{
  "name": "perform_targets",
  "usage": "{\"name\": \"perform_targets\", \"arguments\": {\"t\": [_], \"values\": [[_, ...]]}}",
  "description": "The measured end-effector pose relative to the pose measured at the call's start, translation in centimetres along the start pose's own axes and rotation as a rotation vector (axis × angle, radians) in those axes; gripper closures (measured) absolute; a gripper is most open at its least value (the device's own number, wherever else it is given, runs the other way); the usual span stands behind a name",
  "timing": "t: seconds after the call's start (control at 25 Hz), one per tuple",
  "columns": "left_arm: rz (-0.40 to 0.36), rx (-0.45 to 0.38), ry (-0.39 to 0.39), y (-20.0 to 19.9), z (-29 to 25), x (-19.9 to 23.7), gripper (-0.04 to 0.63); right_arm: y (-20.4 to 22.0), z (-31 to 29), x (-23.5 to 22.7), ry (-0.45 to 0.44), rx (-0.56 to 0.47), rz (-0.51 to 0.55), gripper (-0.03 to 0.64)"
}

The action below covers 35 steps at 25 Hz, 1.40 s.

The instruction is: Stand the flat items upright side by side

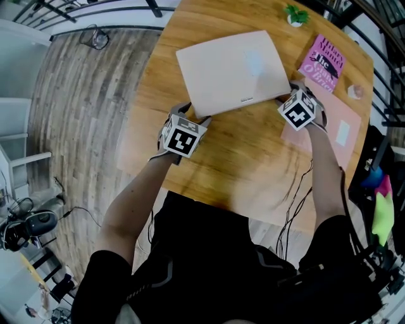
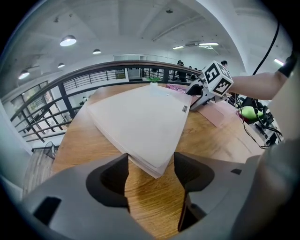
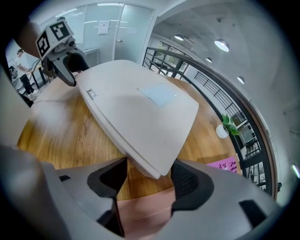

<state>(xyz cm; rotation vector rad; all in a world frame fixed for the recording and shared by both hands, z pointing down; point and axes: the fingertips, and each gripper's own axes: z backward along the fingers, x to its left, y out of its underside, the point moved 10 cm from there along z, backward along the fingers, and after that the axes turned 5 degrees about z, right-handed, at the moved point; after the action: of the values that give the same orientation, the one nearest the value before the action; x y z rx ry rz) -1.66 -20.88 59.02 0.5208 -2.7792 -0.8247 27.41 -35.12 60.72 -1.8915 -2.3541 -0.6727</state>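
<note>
Round table of pale wood with a visible grain fills the centre of the head view, above a grey plank floor at the left. On it lies the white book, a large, thin, smooth cream rectangle with rounded corners, flat on the wood in the upper centre of the frame.

Its lower left corner sits between the jaws of the left gripper. In the left gripper view this gripper has its jaws apart, astride the corner, with table grain showing below the tip. The lower right corner lies in the right gripper. In the right gripper view this gripper has its ribbed pads closed in against the corner's two edges.

A matte pink sheet lies flat at the right, under the right gripper. A glossy pink book lies flat at the upper right, well apart from the white book. A small potted plant stands at the top edge.

Only the gripper views show the white book's layered page edge and a dark metal railing beyond the table. Only the head view shows its whole outline.
</note>
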Motion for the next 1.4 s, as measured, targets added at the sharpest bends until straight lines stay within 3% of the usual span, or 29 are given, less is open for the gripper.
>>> {"name": "perform_targets", "arguments": {"t": [0.32,0.52,1.08,1.4], "values": [[-0.015,0.026,0.017,0.5,0.2,1.1,0.276,-1.0,3.2,1.1,0.035,-0.026,0.0,0.327],[-0.042,0.041,0.041,0.8,0.3,1.4,0.275,-1.3,6.1,2.3,0.048,-0.055,-0.055,0.336],[-0.079,0.079,0.162,1.4,0.0,2.8,0.275,-5.4,15.3,6.1,0.195,-0.041,-0.046,0.356],[-0.18,0.101,0.206,1.1,-0.5,3.8,0.278,-10.7,20.3,8.4,0.287,-0.059,0.014,0.361]]}}
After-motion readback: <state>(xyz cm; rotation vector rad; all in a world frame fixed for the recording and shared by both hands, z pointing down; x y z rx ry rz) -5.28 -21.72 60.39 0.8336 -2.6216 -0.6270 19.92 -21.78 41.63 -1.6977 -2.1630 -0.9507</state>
